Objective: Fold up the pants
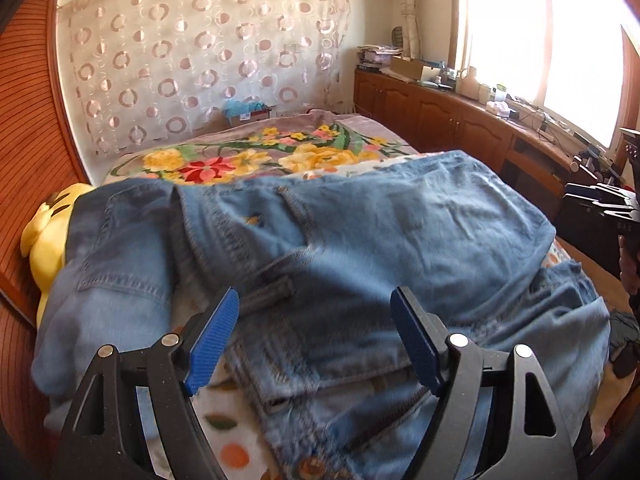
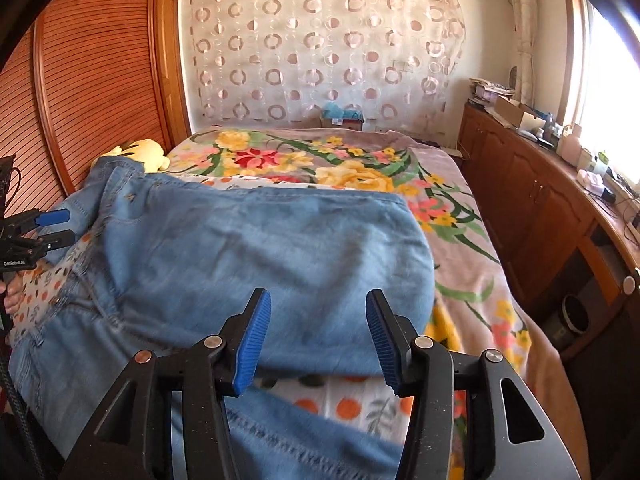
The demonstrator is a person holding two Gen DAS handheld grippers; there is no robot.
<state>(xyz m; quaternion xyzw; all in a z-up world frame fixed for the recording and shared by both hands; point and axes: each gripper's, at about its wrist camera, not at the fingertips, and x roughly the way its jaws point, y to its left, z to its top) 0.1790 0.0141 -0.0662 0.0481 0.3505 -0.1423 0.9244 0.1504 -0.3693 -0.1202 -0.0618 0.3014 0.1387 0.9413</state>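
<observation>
Light blue denim pants (image 1: 360,232) lie partly folded on the bed, with the waistband and pockets toward the left. In the right wrist view the pants (image 2: 260,248) show a smooth folded layer on top. My left gripper (image 1: 316,300) is open and empty, just above the waistband area. My right gripper (image 2: 318,302) is open and empty, over the near edge of the folded layer. The left gripper also shows at the left edge of the right wrist view (image 2: 52,226). The right gripper shows at the right edge of the left wrist view (image 1: 608,208).
A floral blanket (image 2: 440,208) covers the bed beyond the pants. A yellow plush toy (image 1: 44,232) lies by the wooden slatted wall (image 2: 88,80). A wooden cabinet (image 2: 540,200) with clutter runs along the right under the window. A box (image 2: 344,120) sits at the bed's far end.
</observation>
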